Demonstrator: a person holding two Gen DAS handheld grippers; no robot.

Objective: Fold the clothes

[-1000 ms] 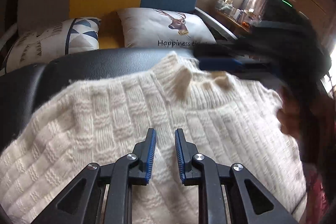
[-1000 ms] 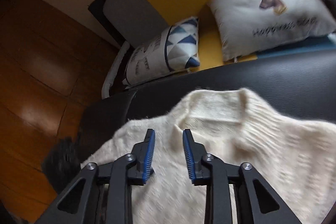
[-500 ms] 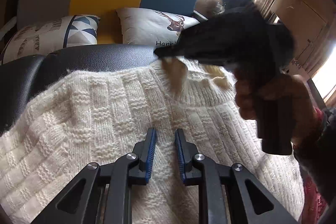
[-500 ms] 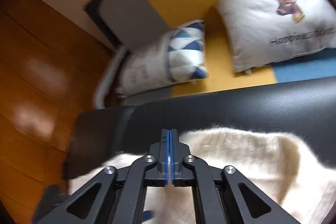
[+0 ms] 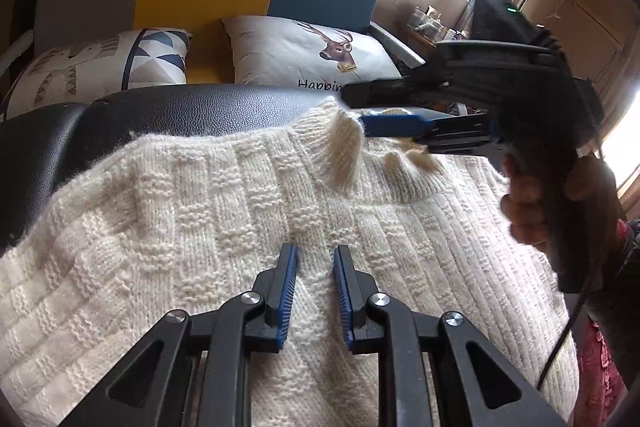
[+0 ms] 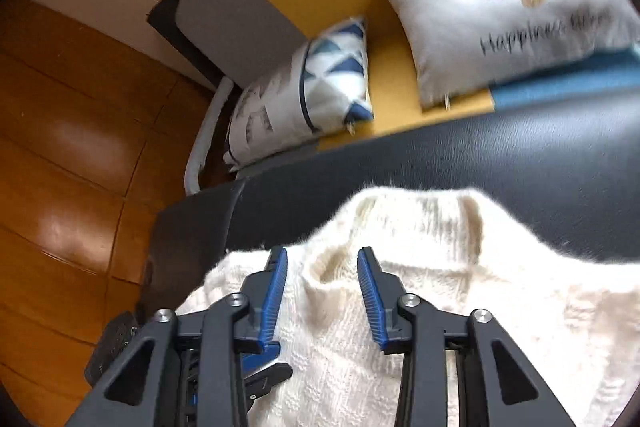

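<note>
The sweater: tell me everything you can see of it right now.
The sweater is cream, chunky knit: basket-weave blocks on one side, plain ribs toward the other, with a fuzzy ribbed collar. It lies spread on the black leather surface, collar at the far edge, slightly rumpled. The left claw sits over its middle, clamping nothing. The right claw is opening astride a collar fold, pads not pressing.

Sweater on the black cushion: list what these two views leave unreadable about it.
- Sleeves and hem of the sweater: cut off by the frame edges in both views, and by the left gripper low in its own view.
- Collar: motion-blurred in the right wrist view.
- Right gripper at the collar, jaws opening: the left wrist view does not show whether knit lies between them.
- Pillow lettering: cut short by that gripper.
</note>
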